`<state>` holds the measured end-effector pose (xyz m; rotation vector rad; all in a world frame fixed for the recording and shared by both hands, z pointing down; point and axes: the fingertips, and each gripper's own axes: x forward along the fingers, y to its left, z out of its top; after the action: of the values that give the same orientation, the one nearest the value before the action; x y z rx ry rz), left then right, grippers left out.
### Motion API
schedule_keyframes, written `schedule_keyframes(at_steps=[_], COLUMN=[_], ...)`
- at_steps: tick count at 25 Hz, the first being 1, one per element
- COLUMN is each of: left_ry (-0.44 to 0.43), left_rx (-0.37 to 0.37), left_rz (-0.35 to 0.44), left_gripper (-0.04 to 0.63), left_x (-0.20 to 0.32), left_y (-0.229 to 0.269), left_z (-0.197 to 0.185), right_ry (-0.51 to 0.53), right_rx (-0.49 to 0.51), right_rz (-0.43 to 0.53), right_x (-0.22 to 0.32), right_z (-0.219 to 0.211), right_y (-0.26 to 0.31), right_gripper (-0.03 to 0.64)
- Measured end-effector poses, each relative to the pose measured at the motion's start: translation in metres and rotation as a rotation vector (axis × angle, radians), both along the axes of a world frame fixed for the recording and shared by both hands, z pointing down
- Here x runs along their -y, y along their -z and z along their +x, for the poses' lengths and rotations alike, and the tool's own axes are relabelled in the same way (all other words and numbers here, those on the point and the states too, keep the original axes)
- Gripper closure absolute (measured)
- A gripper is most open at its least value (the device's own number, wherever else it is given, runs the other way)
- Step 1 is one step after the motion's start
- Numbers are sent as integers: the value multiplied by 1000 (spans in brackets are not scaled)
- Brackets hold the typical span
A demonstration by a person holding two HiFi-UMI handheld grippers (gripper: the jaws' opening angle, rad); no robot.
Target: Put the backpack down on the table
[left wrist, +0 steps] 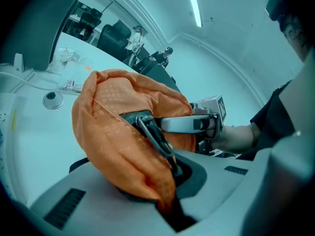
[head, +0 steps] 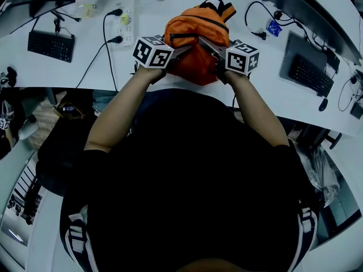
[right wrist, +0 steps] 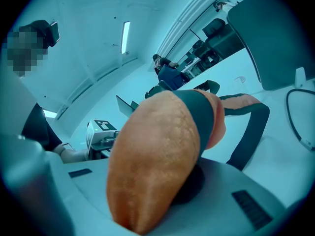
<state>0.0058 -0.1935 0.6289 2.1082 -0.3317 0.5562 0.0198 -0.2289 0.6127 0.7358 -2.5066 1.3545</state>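
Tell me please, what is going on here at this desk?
A person holds a gripper in each hand and grips an orange backpack from both sides. The left gripper and the right gripper are each shut on a fold of its fabric. The backpack is over the white table, between one keyboard and another keyboard, with its straps toward the far side. Whether its bottom rests on the table cannot be told.

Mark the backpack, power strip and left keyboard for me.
backpack (head: pixel 195 27), head view, orange top fabric.
power strip (head: pixel 126 30), head view, white casing between the plugs.
left keyboard (head: pixel 51 45), head view, middle of the keys.
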Motion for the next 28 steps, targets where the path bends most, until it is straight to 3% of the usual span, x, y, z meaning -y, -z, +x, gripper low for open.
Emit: schedule_keyframes(at_steps=[28], left_ry=[-11], left_rx=[35], left_rz=[-55], left_gripper=[552], left_x=[12], left_y=[-49], left_z=[4], right_ry=[14], right_rx=[-43], right_rz=[-50], right_x=[13], right_z=[9], right_y=[-57], right_gripper=[574])
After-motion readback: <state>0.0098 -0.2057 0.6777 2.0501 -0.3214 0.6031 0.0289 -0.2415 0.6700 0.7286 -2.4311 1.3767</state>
